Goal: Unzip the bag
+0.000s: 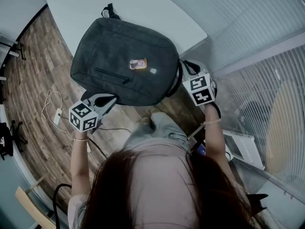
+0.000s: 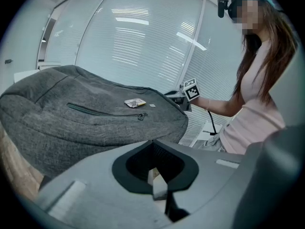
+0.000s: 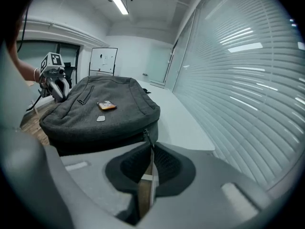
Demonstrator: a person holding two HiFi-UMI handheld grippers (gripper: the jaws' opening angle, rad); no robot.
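Observation:
A dark grey backpack [image 1: 124, 56] [image 2: 71, 128] [image 3: 95, 123] lies flat on a white table [image 1: 143, 8] and overhangs the table's near edge. A small orange tag [image 1: 138, 64] [image 3: 106, 106] lies on top of it, beside the shut front pocket zip [image 1: 112, 75] [image 2: 105, 112]. My right gripper [image 1: 183, 71] [image 3: 152, 149] is at the bag's right side. Its jaws are pressed together on the thin dark zipper pull [image 3: 145, 135] of the main zip. My left gripper [image 1: 110, 99] [image 2: 155, 147] is shut at the bag's near left edge, and I see nothing between its fingers.
Wooden floor [image 1: 33, 80] lies to the left, with a white cable and power strip [image 1: 57, 116] on it. A glass wall with blinds [image 1: 257, 32] runs along the right. The person's head and legs fill the lower middle of the head view.

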